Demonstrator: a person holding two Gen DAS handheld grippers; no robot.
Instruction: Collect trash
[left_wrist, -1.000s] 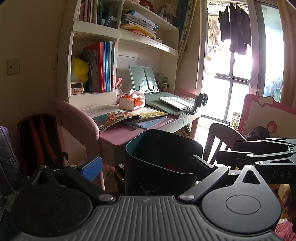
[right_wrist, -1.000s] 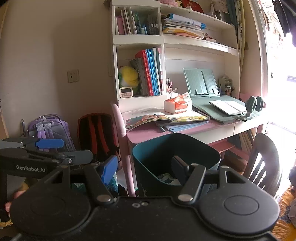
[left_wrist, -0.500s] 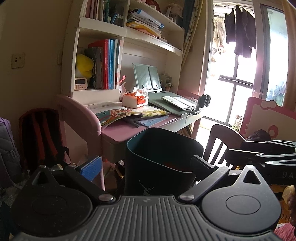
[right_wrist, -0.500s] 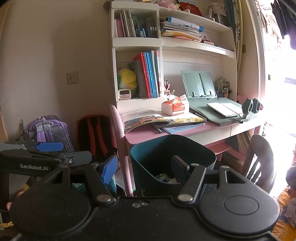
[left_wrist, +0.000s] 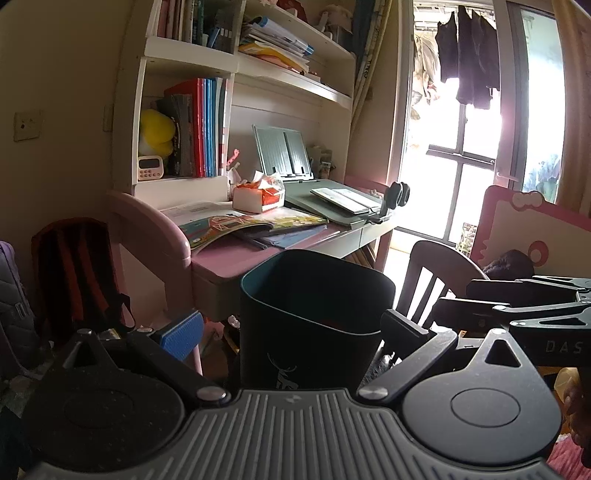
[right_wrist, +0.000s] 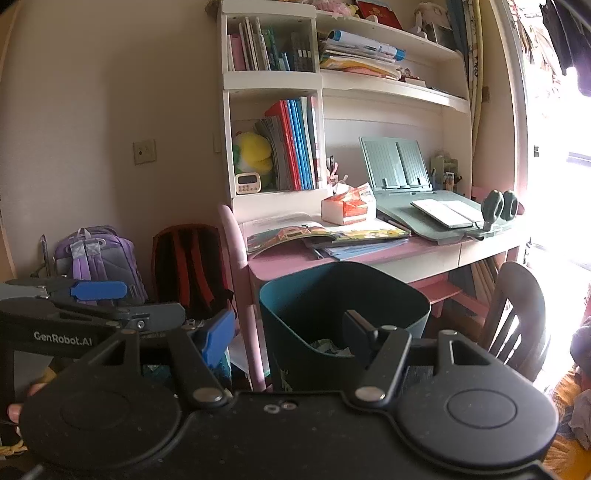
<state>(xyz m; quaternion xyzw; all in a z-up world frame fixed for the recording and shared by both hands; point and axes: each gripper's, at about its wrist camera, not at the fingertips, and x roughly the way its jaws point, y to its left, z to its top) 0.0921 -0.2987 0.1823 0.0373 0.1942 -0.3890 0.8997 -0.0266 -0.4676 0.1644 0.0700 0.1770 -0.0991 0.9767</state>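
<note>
Both grippers, left gripper (left_wrist: 291, 332) and right gripper (right_wrist: 291, 328), jaws apart, empty, flanking the teal trash bin (right_wrist: 343, 317). Square up on the rim before closing.

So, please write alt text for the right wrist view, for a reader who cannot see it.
The right gripper, jaws wide open, faces a dark teal trash bin with some crumpled trash inside. Behind stands a pink desk with open books and a tissue box.

Both the left gripper (left_wrist: 291, 328) and the right gripper (right_wrist: 288, 328) are held level, fingers spread wide, side by side.
</note>
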